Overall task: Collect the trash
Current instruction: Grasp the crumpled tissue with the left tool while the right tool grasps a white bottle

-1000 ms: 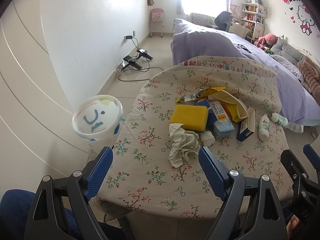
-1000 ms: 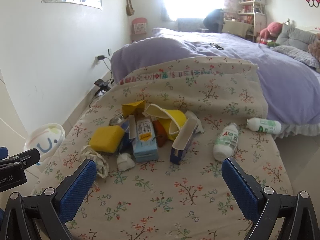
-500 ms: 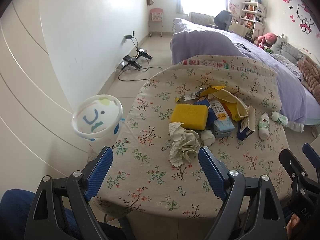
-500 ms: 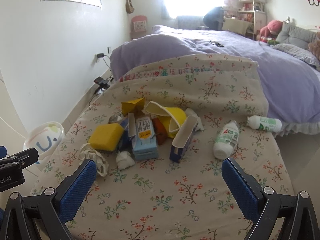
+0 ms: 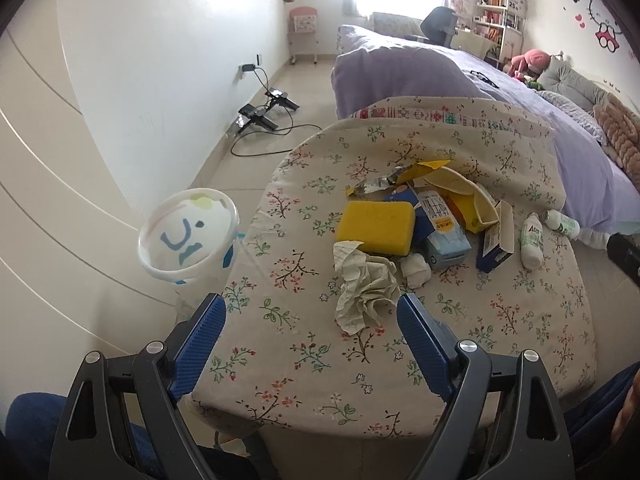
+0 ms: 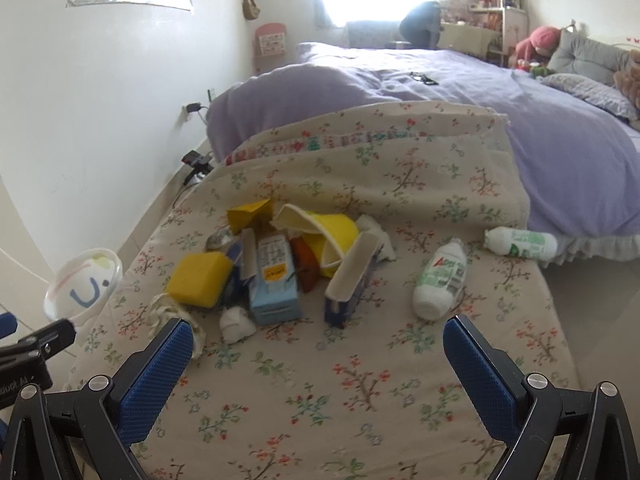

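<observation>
A heap of trash lies mid-table on the floral cloth (image 5: 304, 340): a yellow sponge (image 5: 376, 226), a crumpled tissue (image 5: 366, 286), a small white wad (image 5: 416, 270), a light blue carton (image 5: 444, 232), a yellow cup (image 6: 324, 236), a dark blue box (image 6: 352, 280) and a white bottle (image 6: 440, 280). A second bottle (image 6: 520, 242) lies at the far right edge. A white bin (image 5: 188, 240) with a drawn face stands left of the table. My left gripper (image 5: 312, 320) is open just short of the tissue. My right gripper (image 6: 316, 340) is open, short of the heap.
A purple bed (image 6: 520, 120) runs behind and right of the table. A white wall (image 5: 140, 80) stands on the left, with cables and chargers (image 5: 264, 116) on the floor. The bin also shows in the right wrist view (image 6: 84, 280).
Both grippers have moved slightly forward towards the heap, the right one a little more. Both stay open and empty. Nothing on the table has moved.
</observation>
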Action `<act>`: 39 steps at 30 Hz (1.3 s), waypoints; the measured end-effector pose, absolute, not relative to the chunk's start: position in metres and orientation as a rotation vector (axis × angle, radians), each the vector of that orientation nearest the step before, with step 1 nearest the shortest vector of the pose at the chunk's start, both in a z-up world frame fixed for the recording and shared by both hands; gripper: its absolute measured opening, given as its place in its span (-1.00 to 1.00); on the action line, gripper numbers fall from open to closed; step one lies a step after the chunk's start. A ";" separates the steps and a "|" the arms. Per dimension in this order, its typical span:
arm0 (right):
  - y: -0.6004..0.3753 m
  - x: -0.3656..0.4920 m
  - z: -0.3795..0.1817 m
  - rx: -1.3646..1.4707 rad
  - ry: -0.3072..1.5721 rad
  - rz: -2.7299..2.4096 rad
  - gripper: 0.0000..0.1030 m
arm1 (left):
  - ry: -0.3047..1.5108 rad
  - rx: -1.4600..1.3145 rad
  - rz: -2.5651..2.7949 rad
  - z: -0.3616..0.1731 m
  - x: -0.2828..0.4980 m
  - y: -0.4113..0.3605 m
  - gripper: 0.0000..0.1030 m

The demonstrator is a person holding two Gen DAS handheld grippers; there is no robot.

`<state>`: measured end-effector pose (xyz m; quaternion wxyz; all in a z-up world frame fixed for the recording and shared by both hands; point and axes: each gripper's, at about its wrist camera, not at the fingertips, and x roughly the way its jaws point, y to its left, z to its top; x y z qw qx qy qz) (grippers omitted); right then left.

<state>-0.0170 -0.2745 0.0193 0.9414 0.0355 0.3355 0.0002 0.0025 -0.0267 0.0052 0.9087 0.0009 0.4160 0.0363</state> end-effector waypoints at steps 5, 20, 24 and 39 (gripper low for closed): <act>-0.312 0.006 0.041 0.152 0.735 -0.002 0.99 | 0.887 0.021 0.038 0.016 0.025 -0.031 0.74; -0.481 0.169 -0.024 0.444 1.124 -0.194 0.99 | 1.152 -0.152 -0.112 -0.009 0.139 -0.021 0.74; -0.479 0.188 -0.046 0.099 1.187 -0.245 0.99 | 1.230 -0.200 -0.130 -0.031 0.146 -0.013 0.73; -0.451 0.228 -0.132 -0.456 1.375 -0.046 0.62 | 1.265 -0.184 -0.195 -0.037 0.147 -0.014 0.73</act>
